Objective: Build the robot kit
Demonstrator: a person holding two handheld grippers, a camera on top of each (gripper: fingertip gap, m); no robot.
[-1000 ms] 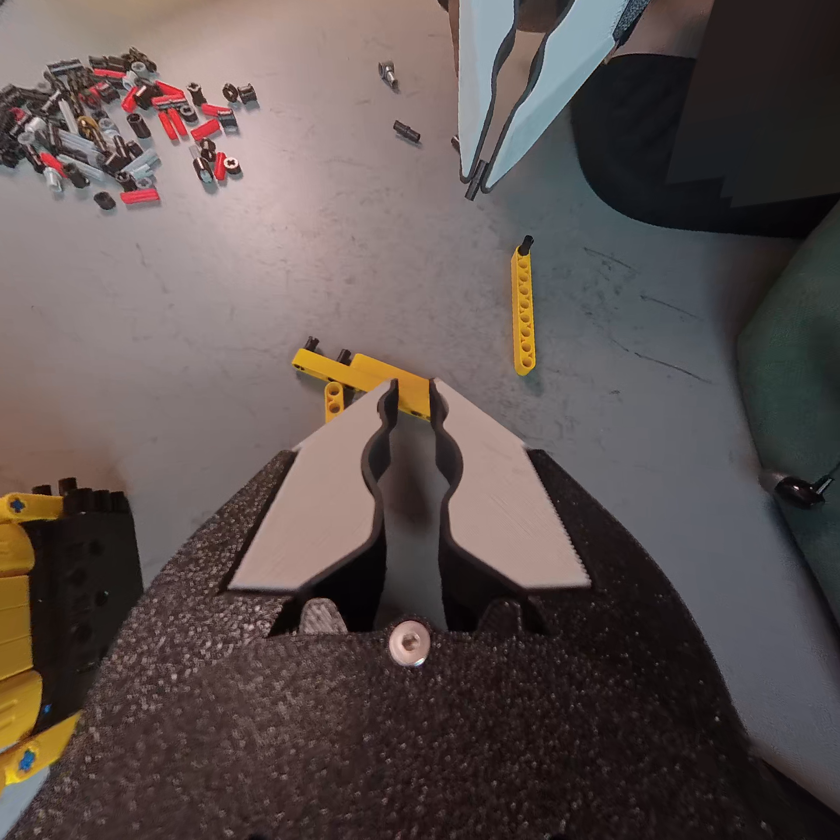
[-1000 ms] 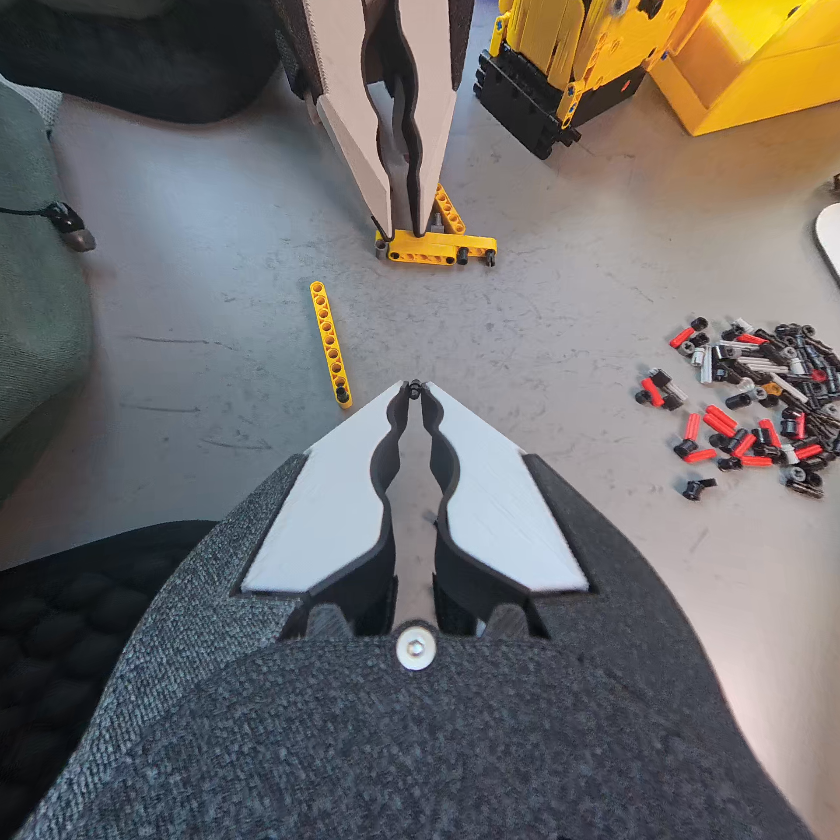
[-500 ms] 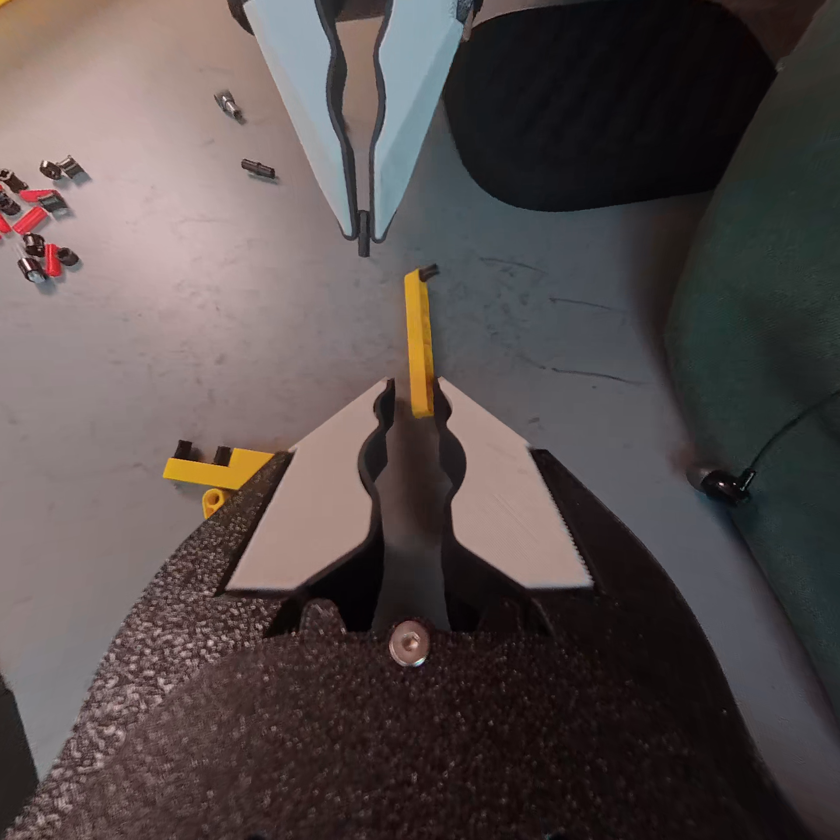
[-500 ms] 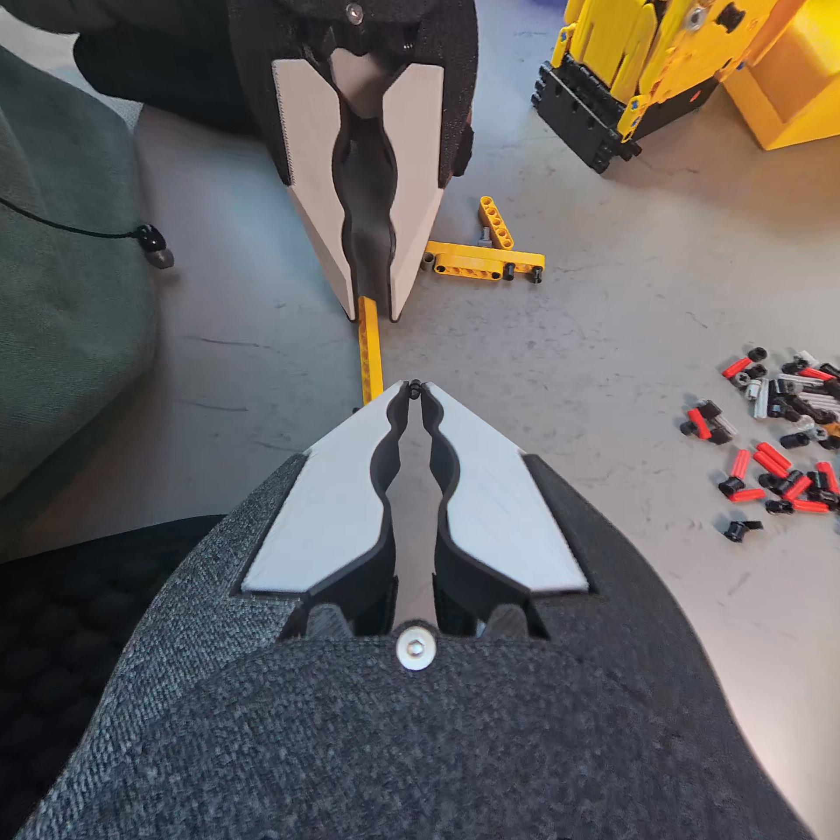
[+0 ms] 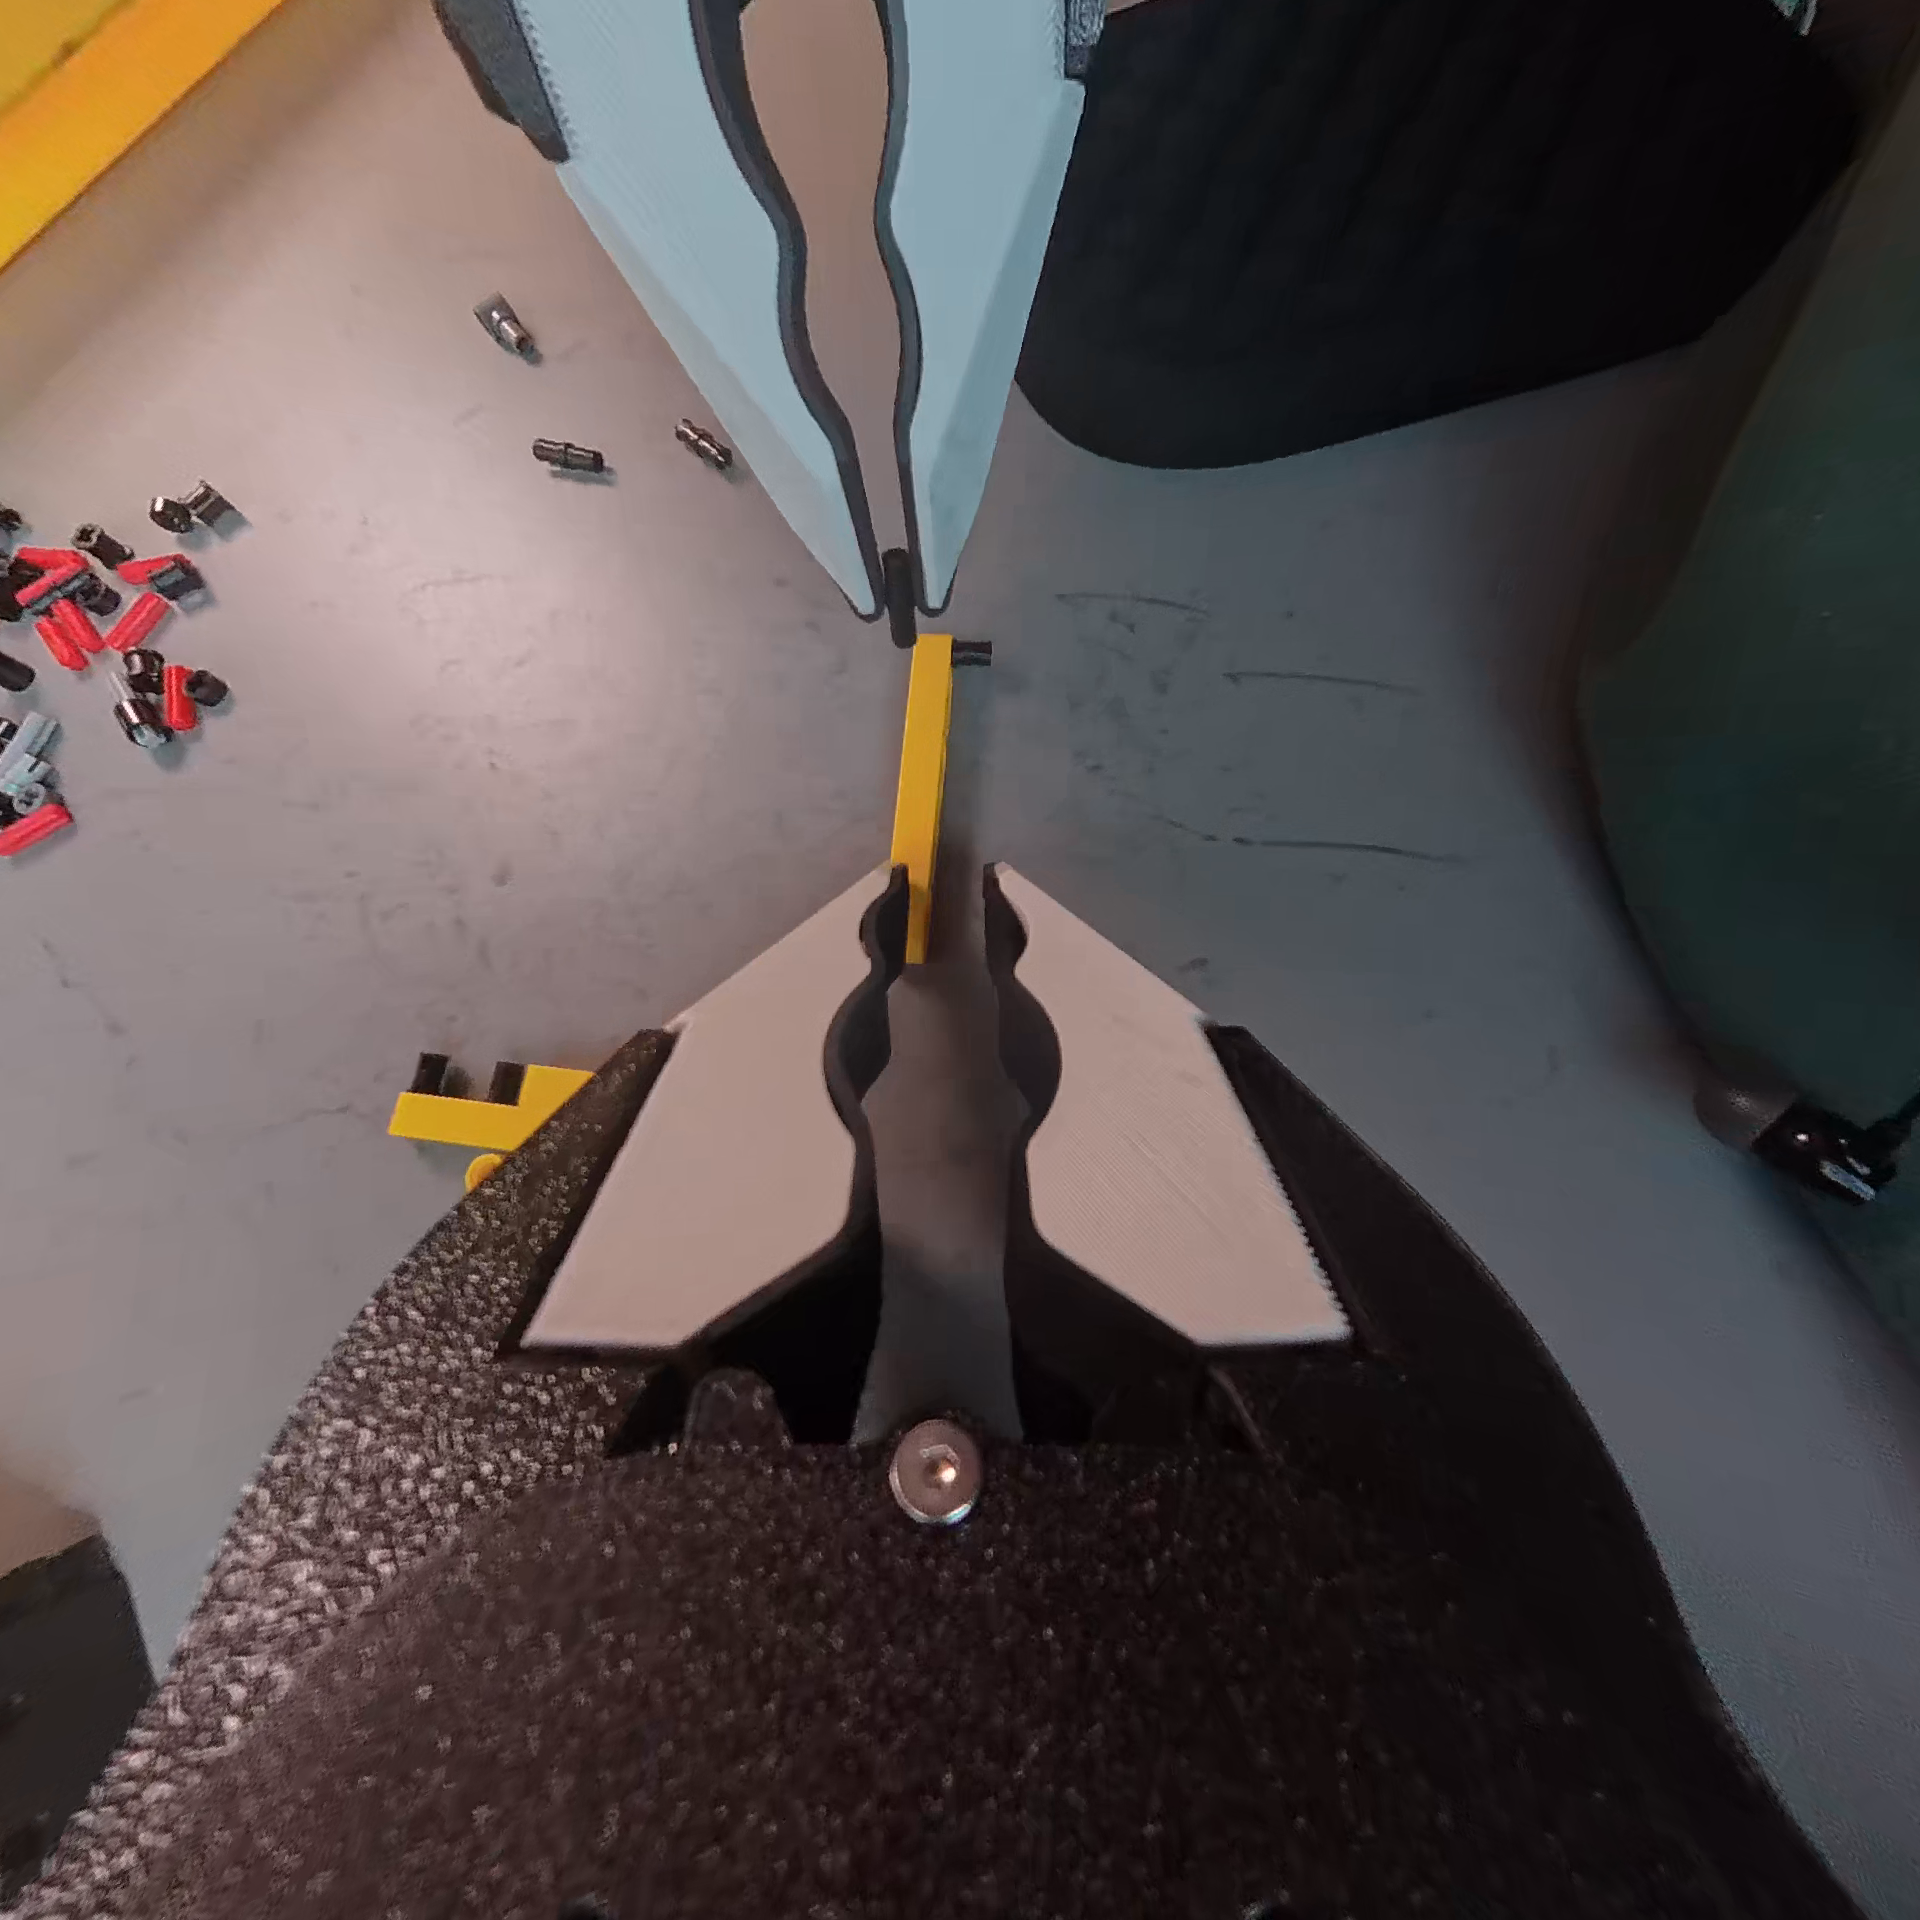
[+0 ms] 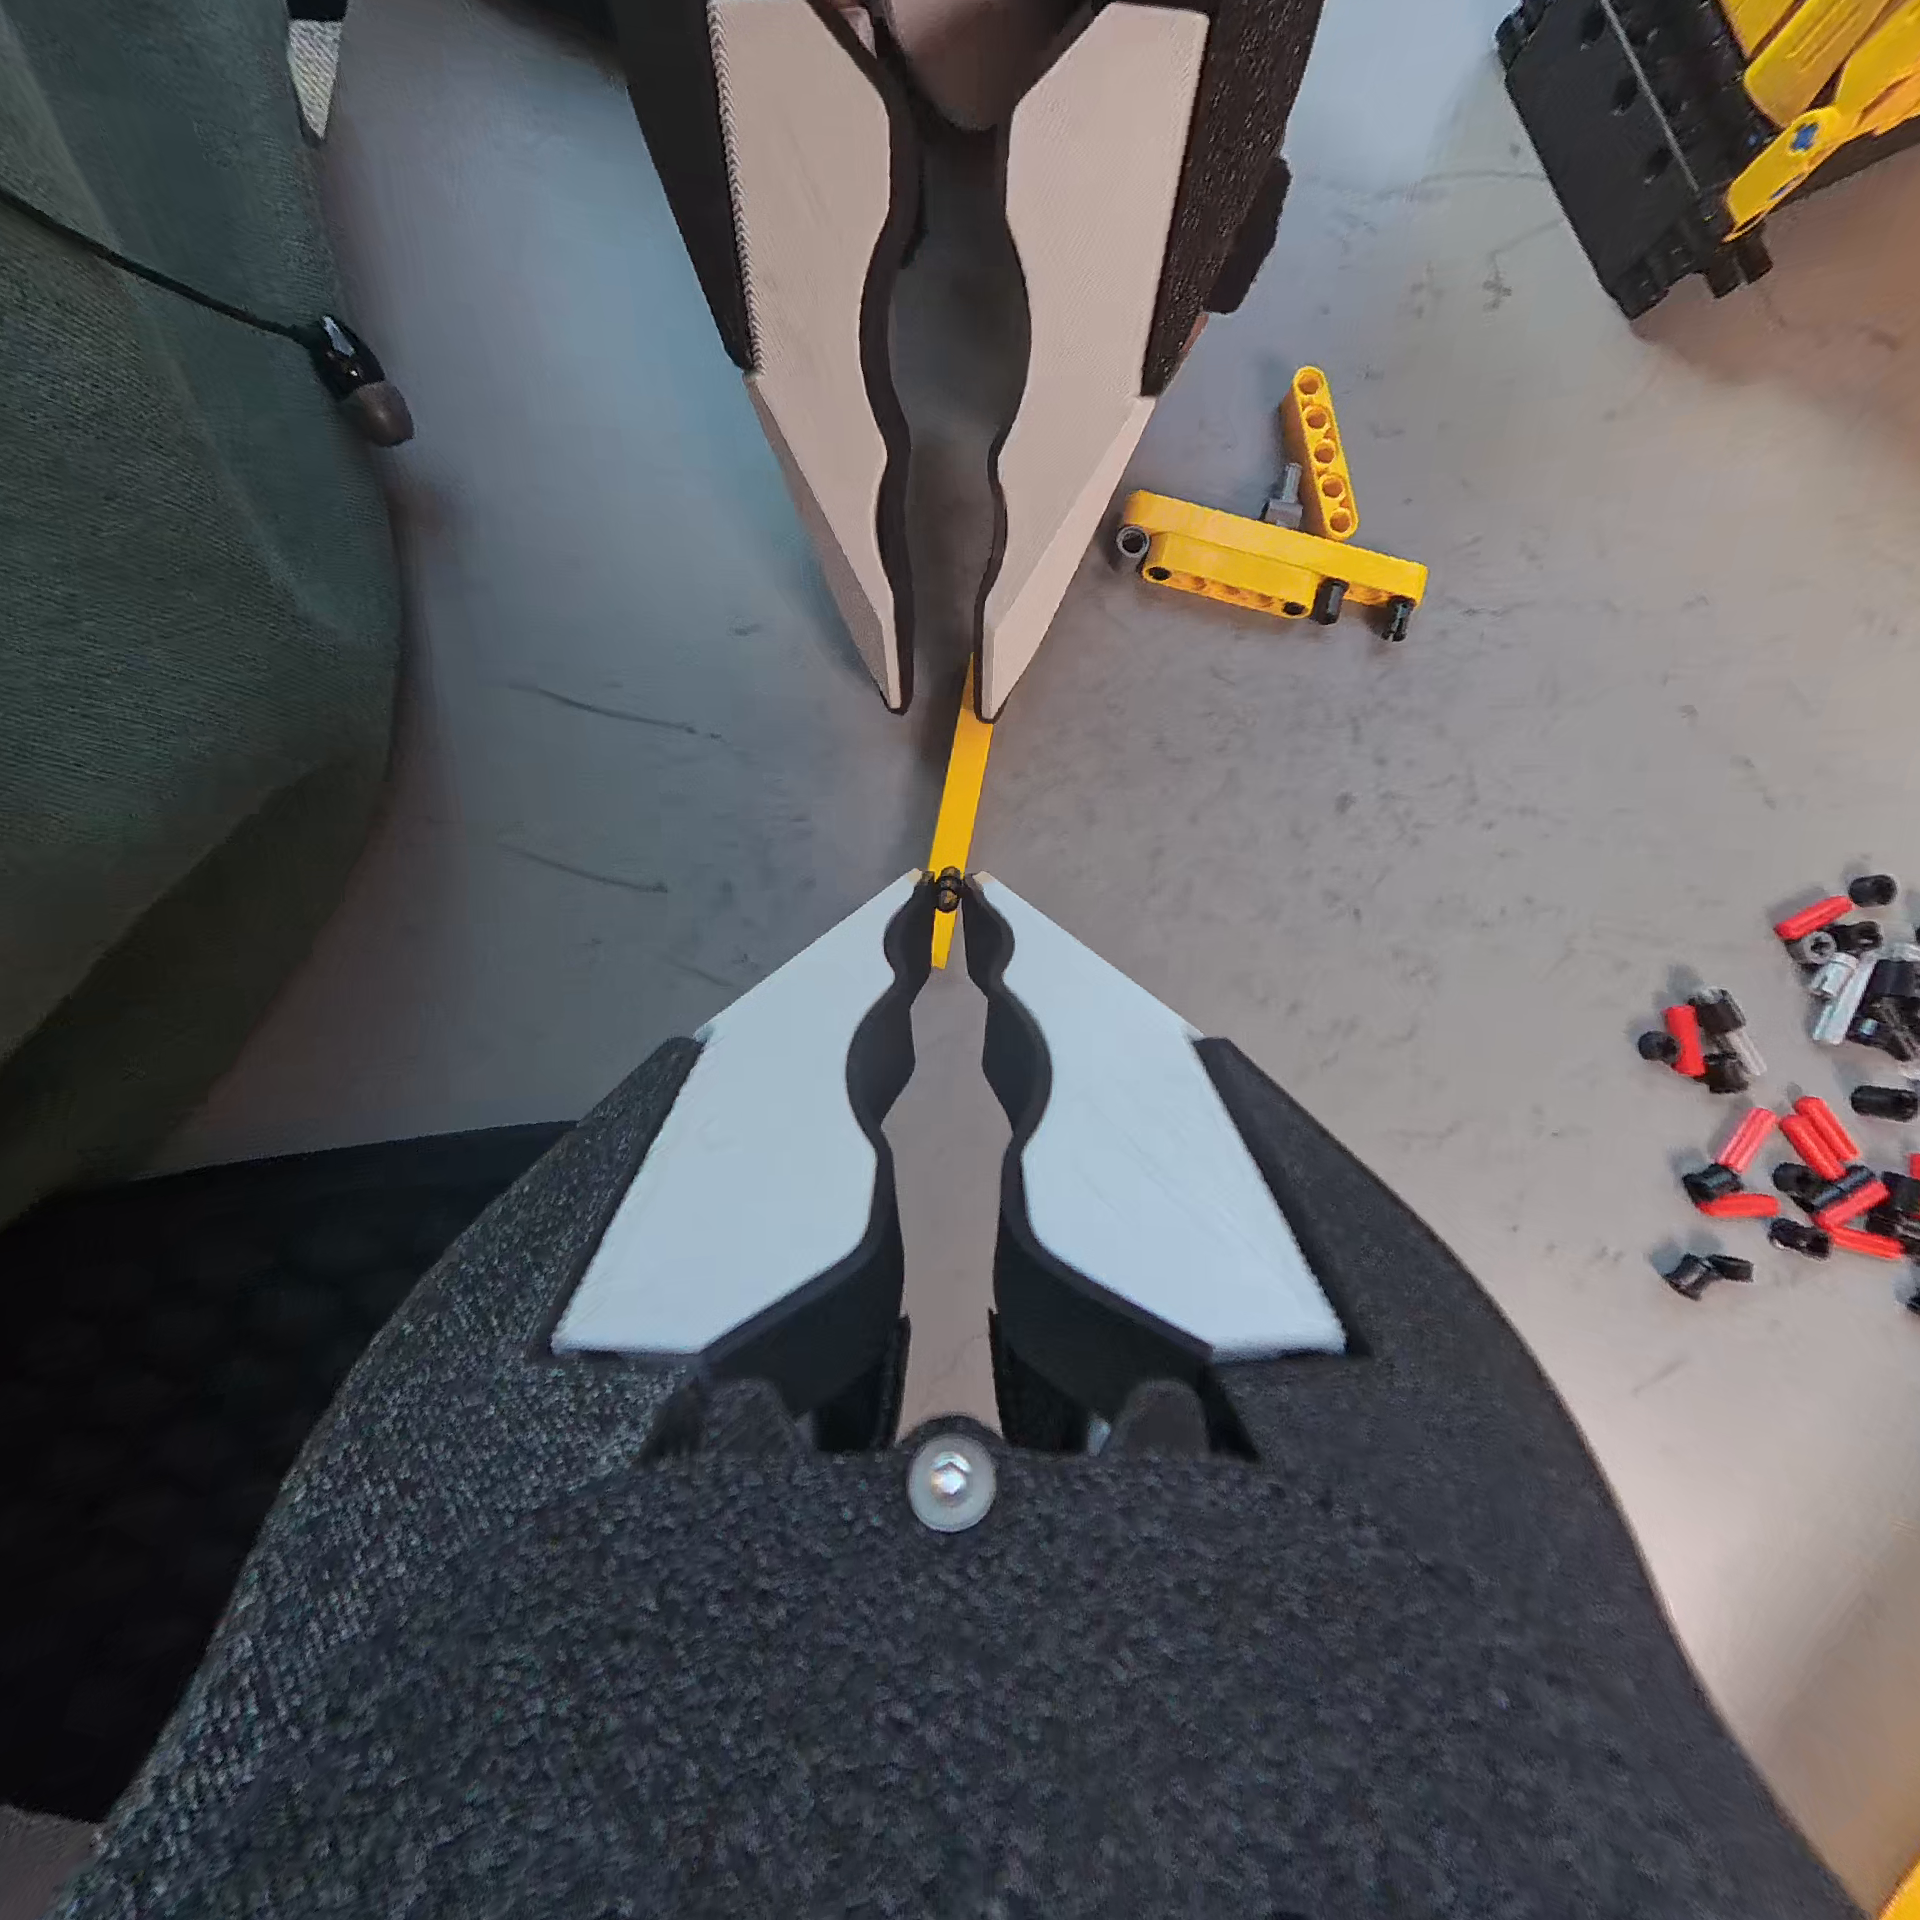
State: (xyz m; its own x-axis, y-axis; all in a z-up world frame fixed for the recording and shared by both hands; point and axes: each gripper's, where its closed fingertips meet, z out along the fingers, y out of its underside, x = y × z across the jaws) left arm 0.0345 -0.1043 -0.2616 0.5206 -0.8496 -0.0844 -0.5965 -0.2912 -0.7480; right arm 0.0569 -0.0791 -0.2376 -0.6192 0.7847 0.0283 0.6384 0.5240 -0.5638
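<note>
Between the two grippers, on the grey tabletop (image 5: 416,831), the left gripper (image 5: 940,883) stands with jaws apart around the long yellow plastic beam (image 5: 923,769), while the right gripper (image 6: 948,883) pinches a small black pin (image 6: 948,891) at its far end.

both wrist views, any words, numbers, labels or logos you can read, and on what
None in either view. The long yellow beam, the yellow beam assembly, the loose red and black pins, the black-and-yellow model and both grippers' fingers show no writing.
</note>
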